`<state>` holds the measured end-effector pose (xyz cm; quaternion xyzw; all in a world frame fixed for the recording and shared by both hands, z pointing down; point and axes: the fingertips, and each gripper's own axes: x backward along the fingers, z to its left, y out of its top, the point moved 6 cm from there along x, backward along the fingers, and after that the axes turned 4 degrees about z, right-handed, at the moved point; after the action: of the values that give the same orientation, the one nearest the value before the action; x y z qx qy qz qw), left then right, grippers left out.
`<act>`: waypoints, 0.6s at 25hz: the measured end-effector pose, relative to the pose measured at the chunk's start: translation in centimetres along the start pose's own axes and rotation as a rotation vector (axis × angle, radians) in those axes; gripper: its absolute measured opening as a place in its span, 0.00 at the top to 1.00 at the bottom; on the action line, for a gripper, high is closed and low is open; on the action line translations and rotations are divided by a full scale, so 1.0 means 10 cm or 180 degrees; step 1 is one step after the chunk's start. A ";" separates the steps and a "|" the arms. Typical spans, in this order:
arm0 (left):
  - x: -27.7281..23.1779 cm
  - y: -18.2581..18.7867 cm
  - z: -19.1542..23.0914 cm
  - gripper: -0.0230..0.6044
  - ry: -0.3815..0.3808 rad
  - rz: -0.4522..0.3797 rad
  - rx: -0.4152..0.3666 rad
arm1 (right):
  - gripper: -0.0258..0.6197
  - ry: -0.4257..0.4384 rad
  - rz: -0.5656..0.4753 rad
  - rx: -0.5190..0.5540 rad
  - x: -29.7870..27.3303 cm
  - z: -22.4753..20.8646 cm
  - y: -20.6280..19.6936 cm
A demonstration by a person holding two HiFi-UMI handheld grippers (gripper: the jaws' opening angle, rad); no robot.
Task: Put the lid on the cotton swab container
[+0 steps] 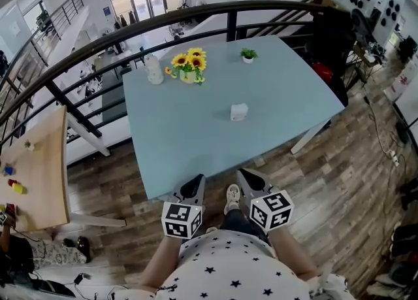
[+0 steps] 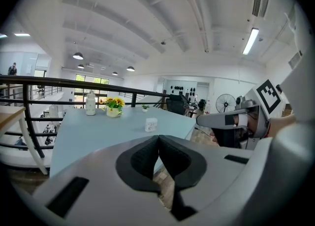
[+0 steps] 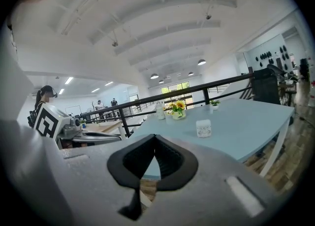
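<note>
While I am standing at the near edge of the tabletop (image 1: 189, 145), I am holding my left fingers (image 2: 140, 158) and my right fingers (image 3: 138, 158) pressed fully together, and neither pair is gripping anything. Both are hovering side by side just off that edge and pointing across the surface.

The cotton swab container (image 1: 239, 112) is standing upright near the middle of the tabletop, alone and well apart from both pairs of fingers. It is looking like one closed white piece, perhaps with the lid sitting on it, but it is too small in every view for me to be sure. I am not seeing any loose lid on the surface.

So I am judging that this moment is fitting two stages equally: fingers facing a container that is wanting its lid, or fingers kept away from one that is closed. If any grip is coming, the fingers are needing to part before they are meeting such a small, light thing.

The tabletop is pale blue, smooth and mostly bare. At its far side the sunflowers (image 1: 188, 63), a white bottle (image 1: 154, 70) and a small green plant (image 1: 248, 54) are standing. A black railing (image 1: 163, 23) is curving behind it, above a bright hall, and a wooden floor (image 1: 326, 161) is lying below.
</note>
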<state>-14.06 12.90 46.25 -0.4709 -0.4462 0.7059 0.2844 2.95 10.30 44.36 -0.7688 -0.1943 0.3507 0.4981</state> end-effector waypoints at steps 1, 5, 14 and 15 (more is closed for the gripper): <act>0.00 0.00 0.00 0.96 -0.0004 -0.0002 -0.0003 | 0.95 -0.0001 -0.0006 -0.0006 0.00 0.00 0.00; -0.01 0.01 0.00 0.96 -0.0023 0.0002 -0.0013 | 0.95 -0.0007 -0.0021 -0.0019 -0.01 0.01 0.01; -0.01 0.01 0.03 0.96 -0.0040 0.0003 0.0009 | 0.95 -0.0018 -0.0001 0.0006 -0.05 0.03 -0.01; -0.01 0.01 0.03 0.96 -0.0038 -0.0001 0.0017 | 0.95 -0.0013 -0.0005 0.0003 -0.05 0.03 -0.01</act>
<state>-14.28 12.67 46.21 -0.4659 -0.4461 0.7098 0.2831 2.41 10.22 44.54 -0.7678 -0.1957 0.3520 0.4983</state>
